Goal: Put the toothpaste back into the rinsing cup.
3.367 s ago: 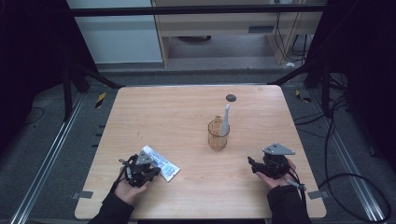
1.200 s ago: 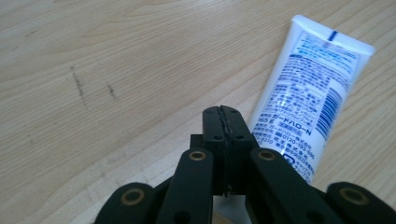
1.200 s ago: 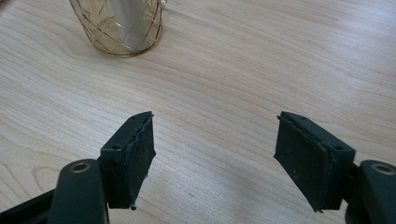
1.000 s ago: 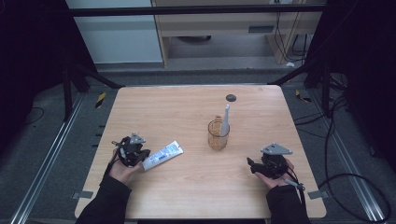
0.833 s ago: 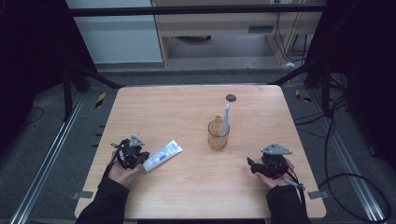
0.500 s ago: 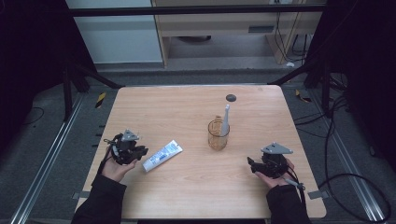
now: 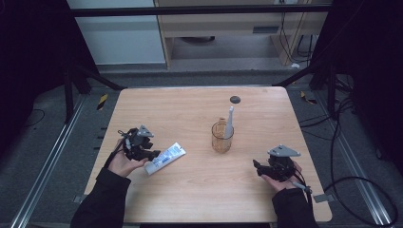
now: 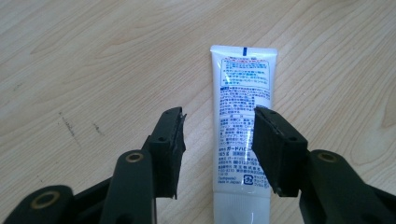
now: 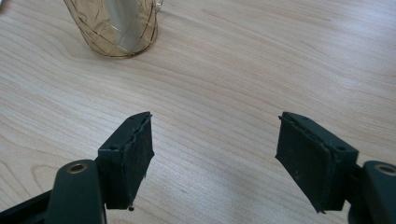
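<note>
At the table's left front, the left gripper (image 7: 145, 153) hangs over the near end of the tube (image 7: 165, 158). Its jaws have just been opening and now stand spread, the tube lying flat on the wood below and between them, with neither pad pressing on it. In the left gripper view the tube (image 8: 242, 126) runs straight away from the jaws, its flat crimped end farthest off and its printed side up. Bare table (image 7: 190, 114) lies all round it, and nothing blocks the jaws. To the tube's right, well apart, stands a glass (image 7: 222, 137) with a white toothbrush (image 7: 229, 121) upright in it. A small dark disc (image 7: 235, 99) lies beyond the glass, near the far edge. At the right front, the right gripper (image 7: 262, 169) rests with its jaws spread on nothing; in its own view the glass (image 9: 116, 28) stands ahead to the left, bare wood between.
</note>
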A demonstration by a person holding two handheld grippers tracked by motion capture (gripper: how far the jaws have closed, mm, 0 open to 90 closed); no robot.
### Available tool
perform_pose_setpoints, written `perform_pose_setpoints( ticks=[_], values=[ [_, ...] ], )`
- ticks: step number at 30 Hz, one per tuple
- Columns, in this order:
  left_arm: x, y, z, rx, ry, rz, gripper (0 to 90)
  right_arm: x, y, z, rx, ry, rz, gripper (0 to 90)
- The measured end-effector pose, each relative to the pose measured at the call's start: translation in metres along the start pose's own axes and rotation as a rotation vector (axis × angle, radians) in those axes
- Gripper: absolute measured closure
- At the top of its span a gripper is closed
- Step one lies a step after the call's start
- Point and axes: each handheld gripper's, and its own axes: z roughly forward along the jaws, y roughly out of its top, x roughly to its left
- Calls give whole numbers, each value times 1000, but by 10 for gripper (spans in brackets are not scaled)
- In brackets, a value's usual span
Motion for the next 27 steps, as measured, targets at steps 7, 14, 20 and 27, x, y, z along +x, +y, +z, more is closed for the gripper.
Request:
perform_pose_setpoints(
  ticks=[7,14,20,27],
  values=[
    [-7,6,10,64,-12,22,460,0,1,-1,-6,1,0,269],
    [-12,7,24,114,-31,20,439,1,0,0,1,6,2,267],
    [-13,7,29,122,-36,22,423,1,0,1,1,9,-5,266],
    [-12,3,35,147,-51,20,414,3,-1,2,13,13,-2,266]
  ],
)
